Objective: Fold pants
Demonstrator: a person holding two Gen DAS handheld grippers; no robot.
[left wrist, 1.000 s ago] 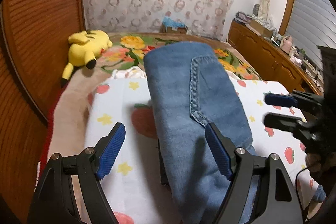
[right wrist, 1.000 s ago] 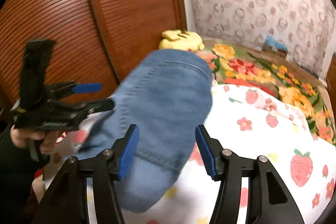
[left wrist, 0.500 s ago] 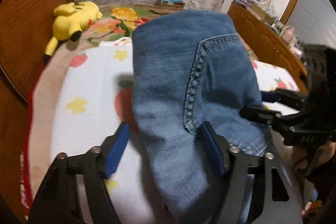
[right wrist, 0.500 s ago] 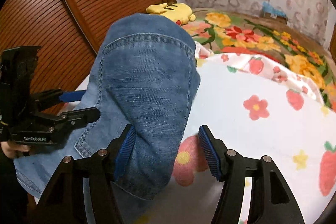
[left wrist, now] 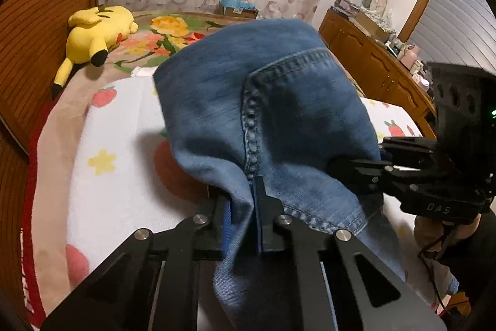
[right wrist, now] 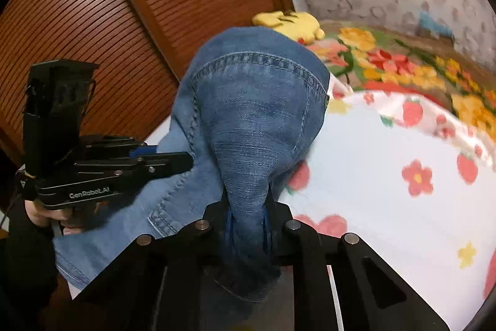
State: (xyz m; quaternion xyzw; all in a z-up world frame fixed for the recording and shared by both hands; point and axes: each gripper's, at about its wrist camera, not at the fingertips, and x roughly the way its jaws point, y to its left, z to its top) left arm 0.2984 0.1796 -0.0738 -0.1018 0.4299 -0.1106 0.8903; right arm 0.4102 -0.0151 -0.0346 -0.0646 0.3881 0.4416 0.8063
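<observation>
Blue denim pants [left wrist: 279,114] lie folded on the white fruit-print sheet [left wrist: 117,176] of a bed, near end toward me. My left gripper [left wrist: 243,216] is closing on the near edge by the stitched seam, and denim is pinched between its blue pads. In the right wrist view the pants [right wrist: 254,114] bunch into my right gripper [right wrist: 248,216], whose jaws are also closing with a fold of denim squeezed between them. Each gripper shows in the other's view: the right gripper [left wrist: 376,163] at the pants' right edge, the left gripper [right wrist: 173,158] at the left edge.
A yellow plush toy [left wrist: 96,30] lies at the far left of the bed on a floral blanket [right wrist: 387,61]. A slatted wooden wall [right wrist: 124,20] runs along the left. A wooden dresser [left wrist: 372,64] with clutter stands at the right.
Both grippers went from wide open to clamped on the near edge of the pants. The right gripper moved in to the pants' right side, and the denim now bunches at both grips.
</observation>
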